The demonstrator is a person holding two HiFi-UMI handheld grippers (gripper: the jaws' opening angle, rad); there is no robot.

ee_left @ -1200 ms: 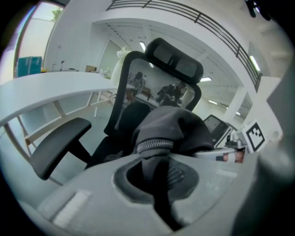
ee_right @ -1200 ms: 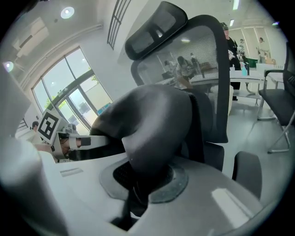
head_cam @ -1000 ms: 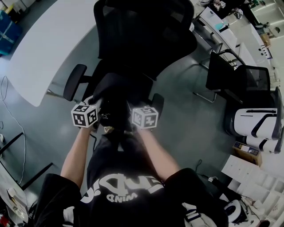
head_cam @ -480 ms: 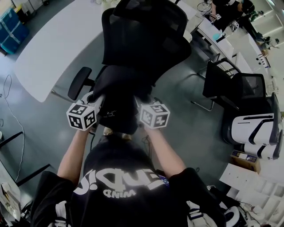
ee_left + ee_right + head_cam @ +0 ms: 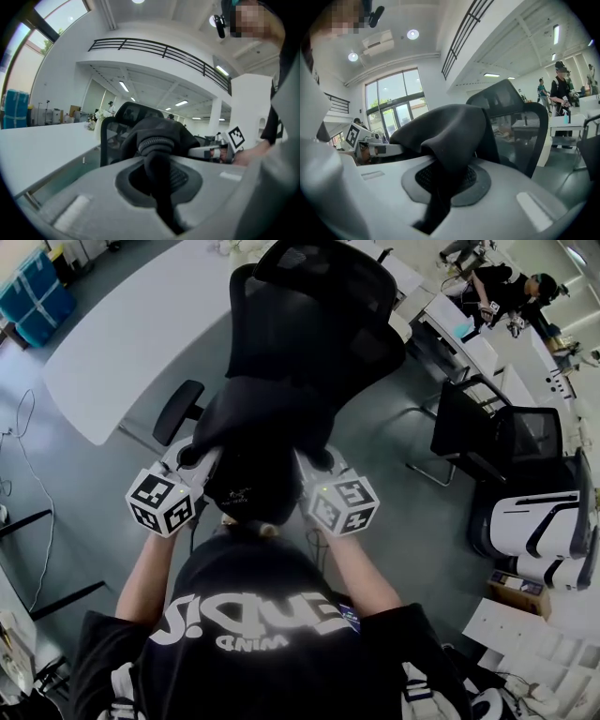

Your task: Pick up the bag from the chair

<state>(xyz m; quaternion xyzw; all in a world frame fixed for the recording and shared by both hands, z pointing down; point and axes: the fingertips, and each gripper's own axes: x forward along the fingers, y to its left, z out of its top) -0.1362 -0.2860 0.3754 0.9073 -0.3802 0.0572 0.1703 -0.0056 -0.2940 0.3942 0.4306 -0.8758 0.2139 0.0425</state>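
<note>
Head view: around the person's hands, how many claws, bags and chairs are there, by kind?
Grey claws: 2 (left claw, right claw)
Black soft fabric bag: 1
Black mesh high-backed office chair: 1
Total: 4

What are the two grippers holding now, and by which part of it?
The black bag. The left gripper pinches a fold by its zipper; the right gripper pinches a fabric fold on the opposite side.

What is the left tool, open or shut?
Shut on the bag: the left gripper view shows its black fabric pinched tight between the jaws of the left tool.
</note>
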